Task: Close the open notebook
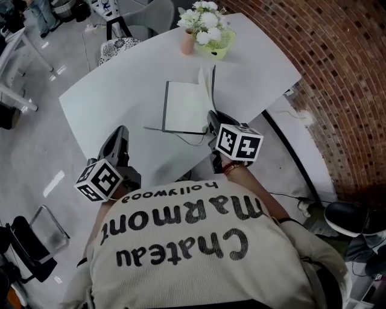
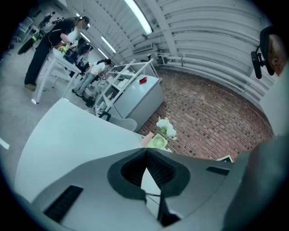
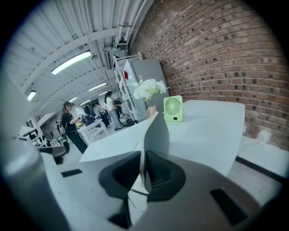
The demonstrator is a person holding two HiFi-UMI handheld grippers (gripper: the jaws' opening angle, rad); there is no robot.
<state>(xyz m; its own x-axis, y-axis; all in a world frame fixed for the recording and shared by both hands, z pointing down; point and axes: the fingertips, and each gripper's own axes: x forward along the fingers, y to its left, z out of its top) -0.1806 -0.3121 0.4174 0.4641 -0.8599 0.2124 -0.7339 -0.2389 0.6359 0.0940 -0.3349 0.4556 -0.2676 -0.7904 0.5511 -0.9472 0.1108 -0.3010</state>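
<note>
The jaws of the right gripper (image 3: 143,158) are closed on the thin right-hand leaf of the notebook (image 1: 184,107) — that leaf is raised upright. The left half is laid flat and open, pale pages edged by a dark cover, close to the near edge of the smooth white bench (image 1: 114,90). At that edge, apart from the notebook, the left gripper (image 2: 145,151) is held with its ribbed jaws shut together on nothing. A round green fan (image 1: 222,43) and a pink vase (image 1: 188,42) are set by the far edge — white flowers (image 1: 202,18) in the vase.
</note>
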